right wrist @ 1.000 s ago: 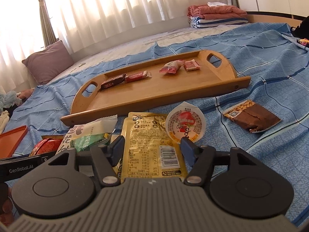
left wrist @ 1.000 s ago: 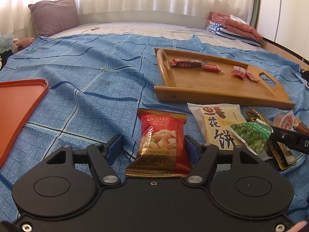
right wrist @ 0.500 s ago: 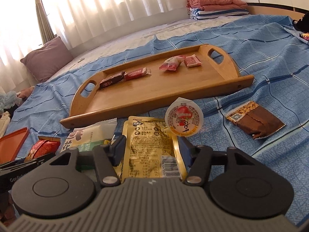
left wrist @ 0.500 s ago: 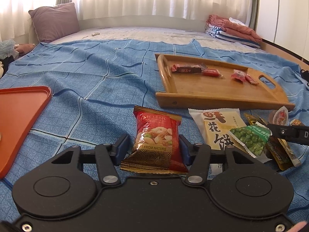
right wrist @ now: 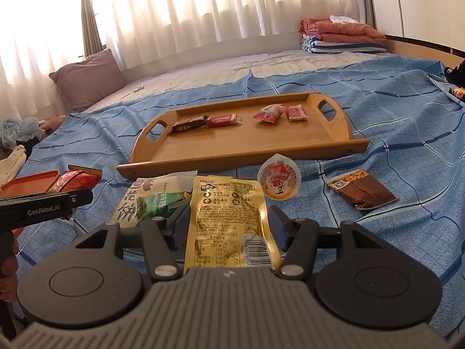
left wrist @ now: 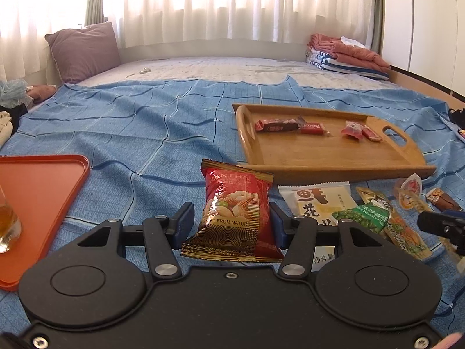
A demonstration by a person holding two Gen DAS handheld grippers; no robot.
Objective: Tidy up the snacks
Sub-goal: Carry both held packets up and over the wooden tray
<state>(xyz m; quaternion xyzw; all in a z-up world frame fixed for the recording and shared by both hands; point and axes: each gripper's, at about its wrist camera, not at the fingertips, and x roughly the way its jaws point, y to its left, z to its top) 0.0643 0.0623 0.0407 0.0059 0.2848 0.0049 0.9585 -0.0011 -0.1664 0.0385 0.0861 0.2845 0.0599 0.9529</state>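
My left gripper (left wrist: 231,226) is shut on a red nut packet (left wrist: 234,212) and holds it upright above the blue sheet. My right gripper (right wrist: 228,228) is shut on a yellow snack pouch (right wrist: 229,221), lifted off the pile. A wooden tray (left wrist: 328,154) with several small red and dark wrapped snacks lies ahead; it also shows in the right wrist view (right wrist: 247,142). A white biscuit packet (left wrist: 319,200) and a green pea packet (left wrist: 361,218) lie on the sheet between the grippers.
An orange tray (left wrist: 37,192) with a glass of amber drink (left wrist: 7,226) lies at the left. A round jelly cup (right wrist: 280,180) and a brown nut bar (right wrist: 361,190) lie right of the pouch. A pillow (left wrist: 84,49) and folded blankets (left wrist: 345,55) sit at the bed's far end.
Both grippers have closed onto their packets and lifted them. The views have risen and tilted up, so more of the curtains shows and the drink glass has come into view.
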